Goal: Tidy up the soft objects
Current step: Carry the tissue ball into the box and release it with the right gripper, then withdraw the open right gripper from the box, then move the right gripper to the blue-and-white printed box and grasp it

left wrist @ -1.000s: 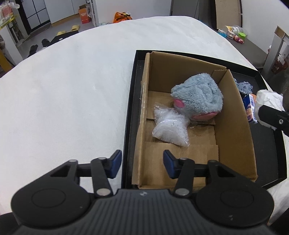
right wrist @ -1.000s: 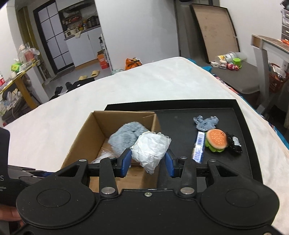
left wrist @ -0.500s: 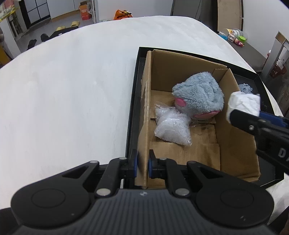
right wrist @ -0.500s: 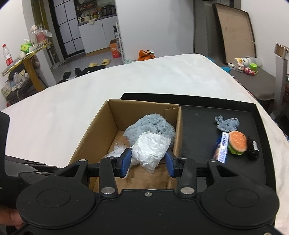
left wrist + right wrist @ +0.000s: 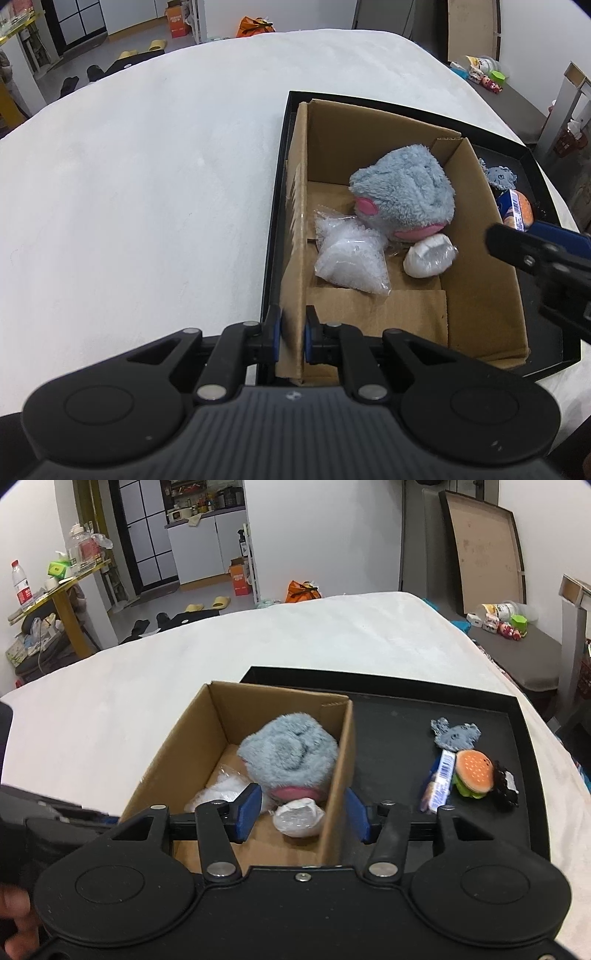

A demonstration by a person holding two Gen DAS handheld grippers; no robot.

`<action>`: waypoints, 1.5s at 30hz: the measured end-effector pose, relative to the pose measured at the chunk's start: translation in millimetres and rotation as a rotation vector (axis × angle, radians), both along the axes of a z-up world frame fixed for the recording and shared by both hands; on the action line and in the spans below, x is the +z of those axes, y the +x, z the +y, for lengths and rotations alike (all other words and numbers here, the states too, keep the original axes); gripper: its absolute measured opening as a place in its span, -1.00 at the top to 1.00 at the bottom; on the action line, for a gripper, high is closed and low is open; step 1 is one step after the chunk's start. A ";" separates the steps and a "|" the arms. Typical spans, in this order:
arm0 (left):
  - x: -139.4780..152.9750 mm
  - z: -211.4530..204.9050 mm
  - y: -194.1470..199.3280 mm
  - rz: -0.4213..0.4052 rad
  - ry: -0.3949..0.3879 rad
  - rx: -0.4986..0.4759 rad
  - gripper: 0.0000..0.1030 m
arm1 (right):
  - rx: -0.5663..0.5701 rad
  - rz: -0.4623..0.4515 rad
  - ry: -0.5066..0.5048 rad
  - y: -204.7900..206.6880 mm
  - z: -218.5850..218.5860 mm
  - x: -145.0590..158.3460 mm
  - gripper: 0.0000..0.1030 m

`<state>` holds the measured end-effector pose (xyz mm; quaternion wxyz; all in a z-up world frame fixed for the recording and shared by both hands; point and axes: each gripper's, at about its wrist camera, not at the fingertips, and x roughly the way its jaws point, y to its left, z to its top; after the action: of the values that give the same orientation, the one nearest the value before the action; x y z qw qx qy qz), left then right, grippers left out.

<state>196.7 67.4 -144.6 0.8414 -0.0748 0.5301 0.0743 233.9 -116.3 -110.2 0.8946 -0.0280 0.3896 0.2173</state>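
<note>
The white surface (image 5: 332,635) under my tongs is broad and soft-looking. Beyond it lies a grey floor with yellow slippers (image 5: 210,603), an orange bag (image 5: 303,590), white cabinets (image 5: 207,550) and a cluttered yellow side table (image 5: 62,590).

One black tray (image 5: 406,701) sits on the surface, and one cardboard box (image 5: 476,236) stands in its left part. In the box I count three soft things: one grey plush (image 5: 404,194), one clear bag (image 5: 349,258) of white filling, and one white wad (image 5: 428,254) lying on the box floor just in front of the plush. On the tray beside the box are one small grey plush (image 5: 456,734), one burger toy (image 5: 474,773), one blue-and-white packet (image 5: 439,779) and one small black thing (image 5: 506,784).

My left tongs (image 5: 291,338) are pinched tight on the box's left wall. My right tongs (image 5: 301,814) are opening above the box, about halfway apart and holding nothing; the wad lies below, clear of both pads.
</note>
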 end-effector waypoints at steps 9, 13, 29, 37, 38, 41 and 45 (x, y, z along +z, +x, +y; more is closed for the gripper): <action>1.4 -9.1 2.4 0.001 0.037 0.004 0.70 | -0.006 -0.004 -0.030 0.5 -31.0 -0.3 0.01; 3.2 -11.8 2.5 0.009 0.048 0.007 0.48 | -0.016 -0.003 -0.037 5.6 -41.7 -2.6 0.01; 4.3 -26.9 9.4 0.022 0.112 -0.014 -0.11 | -0.156 -0.002 0.027 45.1 -79.0 -37.6 -0.14; -3.8 -39.3 19.8 0.046 0.207 -0.038 -0.12 | -0.165 0.044 0.073 47.6 -86.5 -57.8 -0.14; -4.4 -41.0 20.7 0.048 0.213 -0.042 -0.12 | -0.169 0.036 0.072 48.3 -87.2 -59.3 -0.14; -7.7 -43.8 24.5 0.061 0.232 -0.035 -0.12 | -0.188 0.039 0.067 51.9 -90.6 -68.1 -0.14; -11.4 -48.8 27.8 0.084 0.253 -0.018 -0.12 | -0.198 0.044 0.071 59.4 -92.5 -76.5 -0.14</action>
<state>224.5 18.6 -156.0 0.8219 0.0398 0.5518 0.1358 293.3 -208.8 -186.7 0.9032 0.0472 0.4022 0.1421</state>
